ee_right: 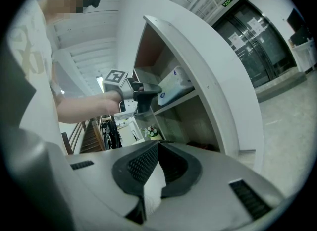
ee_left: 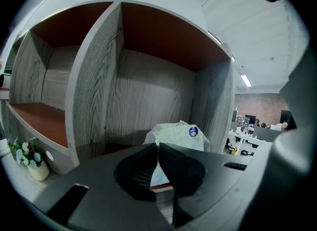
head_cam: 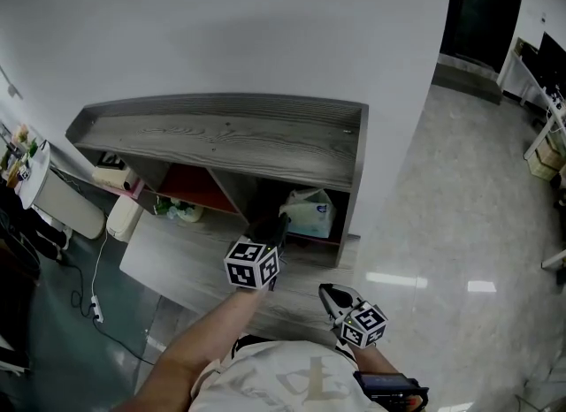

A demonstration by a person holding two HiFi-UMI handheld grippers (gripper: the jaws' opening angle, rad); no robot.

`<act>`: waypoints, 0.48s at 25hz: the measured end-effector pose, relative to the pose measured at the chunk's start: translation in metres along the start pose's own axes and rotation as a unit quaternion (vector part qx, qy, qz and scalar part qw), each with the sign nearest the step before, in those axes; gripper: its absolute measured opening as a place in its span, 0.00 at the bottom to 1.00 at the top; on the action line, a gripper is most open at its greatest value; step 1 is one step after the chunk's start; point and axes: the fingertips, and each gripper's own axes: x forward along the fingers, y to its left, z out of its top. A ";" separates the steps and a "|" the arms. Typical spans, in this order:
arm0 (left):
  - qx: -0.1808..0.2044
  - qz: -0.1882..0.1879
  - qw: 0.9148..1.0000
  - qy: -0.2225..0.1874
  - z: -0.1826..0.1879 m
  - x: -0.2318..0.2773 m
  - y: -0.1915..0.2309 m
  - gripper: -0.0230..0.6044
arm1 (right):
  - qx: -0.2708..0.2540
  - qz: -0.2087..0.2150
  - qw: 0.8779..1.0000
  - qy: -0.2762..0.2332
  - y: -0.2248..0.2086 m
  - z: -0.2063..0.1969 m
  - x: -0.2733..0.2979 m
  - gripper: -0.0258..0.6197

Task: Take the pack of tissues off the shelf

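Centrally, your left gripper (head_cam: 276, 223) (ee_left: 158, 148) reaches into the right-hand compartment of the shelf (head_cam: 221, 132) (ee_left: 94, 86). Its jaws are drawn together at the tips and nip the near left edge of the pack of tissues (head_cam: 311, 211) (ee_left: 178, 133). Pale wrapper shows through the narrow slit below the tips. The pack sits on the floor of that compartment, close to its front edge, with a round blue sticker (ee_left: 193, 131) on the face turned towards you. In the right gripper view, the same gripper (ee_right: 148, 90) meets the left end of the pack (ee_right: 174, 85).

Your right gripper (head_cam: 329, 291) (ee_right: 157, 148) is held low beside your body, in front of the shelf's right end and well apart from the pack. Its jaws are closed on each other with nothing between them.

The shelf is grey wood-grain with red-brown inner panels, and an upright divider separates the two compartments. A small pot of flowers (ee_left: 29, 160) (ee_right: 151, 133) stands on the ledge just left of the left compartment. To the right of the shelf lies a glossy tiled floor (head_cam: 442, 225).
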 end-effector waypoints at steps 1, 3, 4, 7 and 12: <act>-0.001 0.001 1.000 -0.002 0.000 -0.002 0.000 0.08 | 0.000 0.000 1.000 0.001 0.001 -0.001 -0.001 0.05; -0.004 0.001 1.000 -0.005 0.000 -0.006 0.000 0.08 | 0.000 -0.001 1.000 0.002 0.001 -0.003 -0.003 0.05; -0.004 0.001 1.000 -0.007 0.001 -0.008 0.000 0.08 | 0.000 -0.001 1.000 0.002 0.002 -0.003 -0.003 0.05; -0.006 -0.001 1.000 -0.011 0.002 -0.014 0.001 0.08 | -0.002 0.000 1.000 0.003 0.006 -0.004 -0.001 0.05; -0.012 0.002 1.000 -0.023 0.003 -0.028 0.006 0.08 | -0.006 0.002 1.000 0.009 0.015 -0.009 -0.002 0.05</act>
